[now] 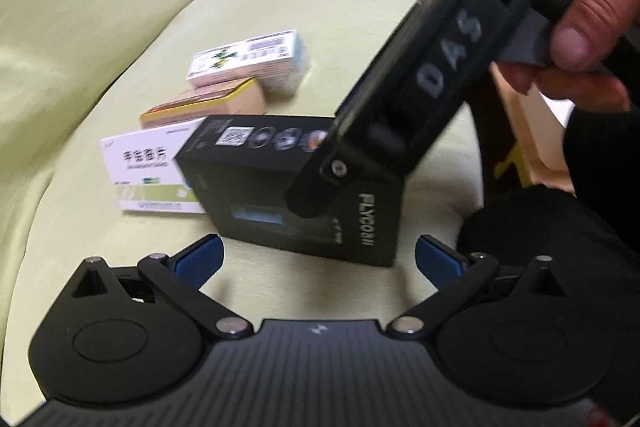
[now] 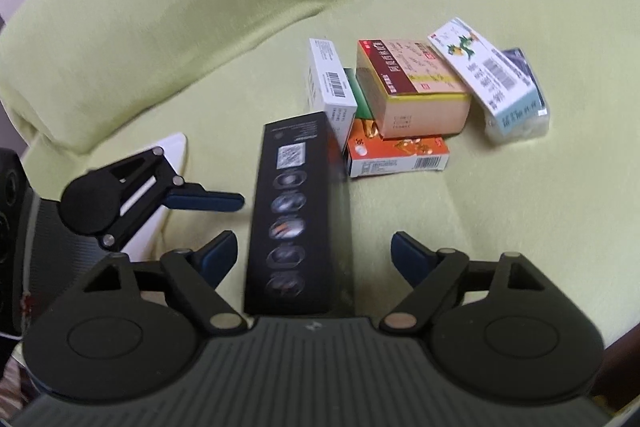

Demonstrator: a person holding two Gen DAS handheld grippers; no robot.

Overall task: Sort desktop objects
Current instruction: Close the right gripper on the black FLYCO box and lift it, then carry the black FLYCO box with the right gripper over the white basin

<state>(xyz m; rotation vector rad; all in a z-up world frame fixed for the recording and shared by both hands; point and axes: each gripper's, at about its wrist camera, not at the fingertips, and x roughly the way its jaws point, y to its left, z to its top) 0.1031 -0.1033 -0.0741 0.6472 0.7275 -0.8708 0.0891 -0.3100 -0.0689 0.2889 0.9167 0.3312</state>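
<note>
Surface: pale green sofa cushion (image 2: 500, 227), soft and creased, carrying everything
Black box: FLYCO carton (image 2: 300, 223) at lower centre of the right wrist view, standing on a narrow side, between the right gripper's blue pads but apart from both
Right gripper (image 2: 312, 255): spread wide, nothing pinched
Left gripper (image 1: 318, 259): spread wide, low in its frame, the black carton just beyond its tips
Pile: medicine boxes at upper right of the right wrist view, a tan-and-red box (image 2: 416, 87) stacked on an orange box (image 2: 396, 153), a white barcode box (image 2: 330, 87) leaning at the left, a pale blue box (image 2: 496, 83) at the right
Risk: closing off-centre could likely tip the tall carton on the yielding cushion
Risk: the carton's far end sits near the pile, so a push forward might knock the leaning white box
Risk: both grippers crowd the same carton and could collide
</note>
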